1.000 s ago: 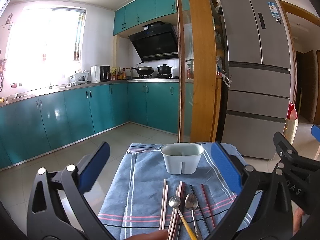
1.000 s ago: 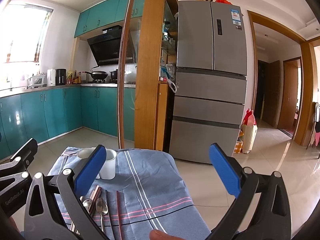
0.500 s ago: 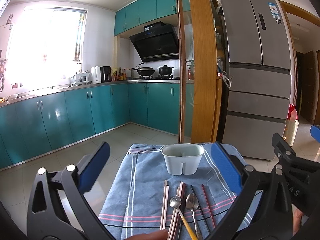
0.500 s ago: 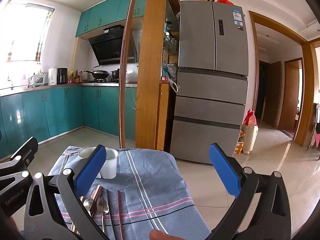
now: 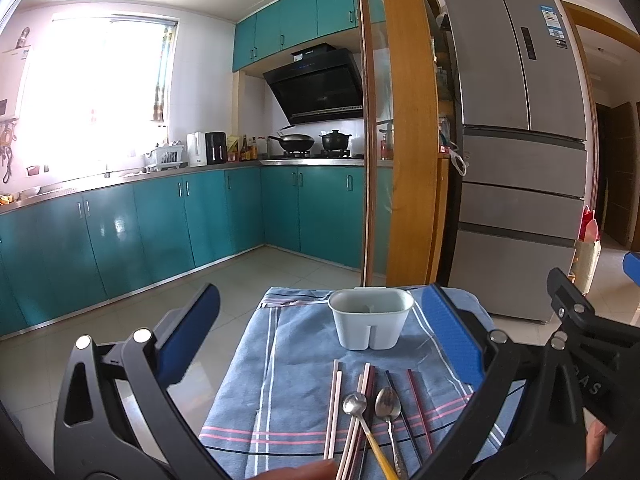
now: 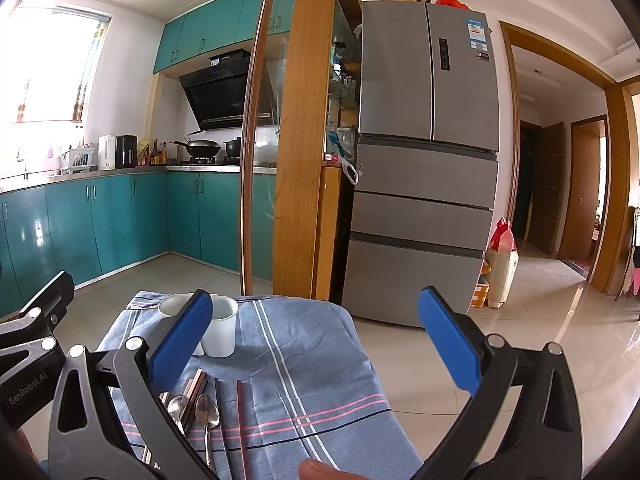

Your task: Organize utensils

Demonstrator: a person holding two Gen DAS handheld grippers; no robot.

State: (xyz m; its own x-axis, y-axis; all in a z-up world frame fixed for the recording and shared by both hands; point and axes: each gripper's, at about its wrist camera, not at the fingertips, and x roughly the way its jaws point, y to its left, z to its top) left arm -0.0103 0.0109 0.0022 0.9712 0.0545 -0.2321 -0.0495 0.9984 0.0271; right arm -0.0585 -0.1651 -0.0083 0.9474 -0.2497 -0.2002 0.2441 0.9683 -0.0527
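the cloth (image 5: 296, 364) is blue-grey with white stripes running lengthwise and pink and dark lines across its near end. the holder (image 5: 370, 324) on it is plain white. of the chopsticks, one pair (image 5: 334, 408) is pale pink and white, another (image 5: 418, 412) dark red. one spoon (image 5: 354, 404) is silver with a yellow handle, the other spoon (image 5: 387, 400) all silver. both claws have black frames and bright blue pads (image 5: 452, 344). the cabinets (image 5: 160, 216) are teal and the fridge (image 6: 424, 160) grey.

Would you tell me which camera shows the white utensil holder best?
The left wrist view: the utensil holder stands whole and unobstructed there. In the right wrist view a blue finger covers part of it.
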